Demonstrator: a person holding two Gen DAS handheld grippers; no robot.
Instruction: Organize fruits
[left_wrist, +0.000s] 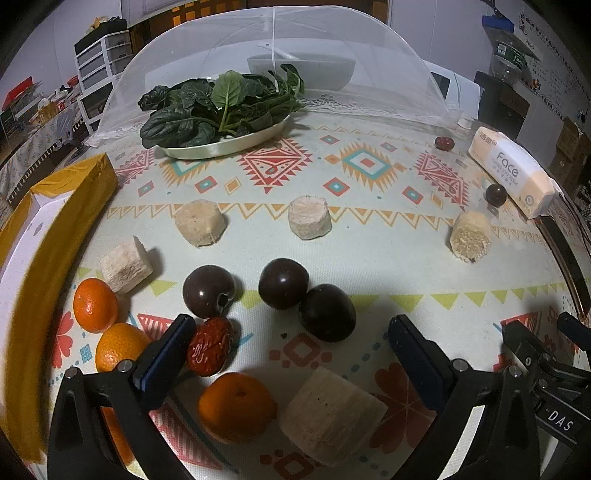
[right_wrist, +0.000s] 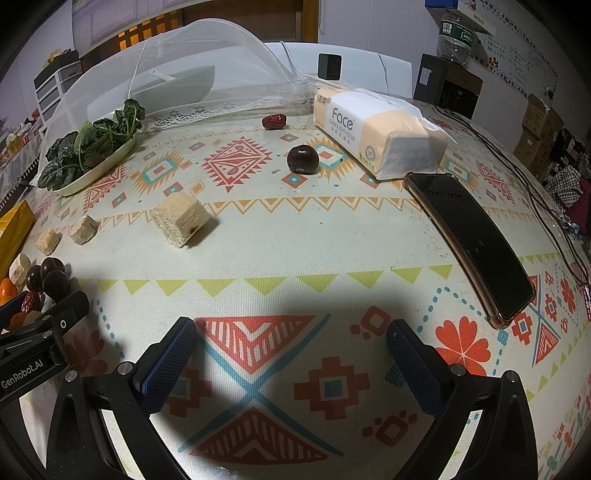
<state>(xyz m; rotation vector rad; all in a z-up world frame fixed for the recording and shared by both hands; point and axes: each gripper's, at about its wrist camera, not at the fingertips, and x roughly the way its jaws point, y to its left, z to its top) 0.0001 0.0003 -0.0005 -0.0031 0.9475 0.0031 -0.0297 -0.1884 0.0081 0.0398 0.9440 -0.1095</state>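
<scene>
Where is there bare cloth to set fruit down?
Bare: the wide stretch ahead of the right gripper, bordered by the phone, the lone plum and the nearest sugarcane chunk. Crowded: around the left gripper, where plums, tangerines and a red date cluster.

Three dark plums (left_wrist: 283, 282) lie close together on the tablecloth, a wrinkled red date (left_wrist: 209, 346) and three oranges (left_wrist: 236, 406) near them, another plum (right_wrist: 303, 158) well apart.

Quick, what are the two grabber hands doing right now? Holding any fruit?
Left gripper: open, holding nothing.
Right gripper: open, holding nothing.
</scene>
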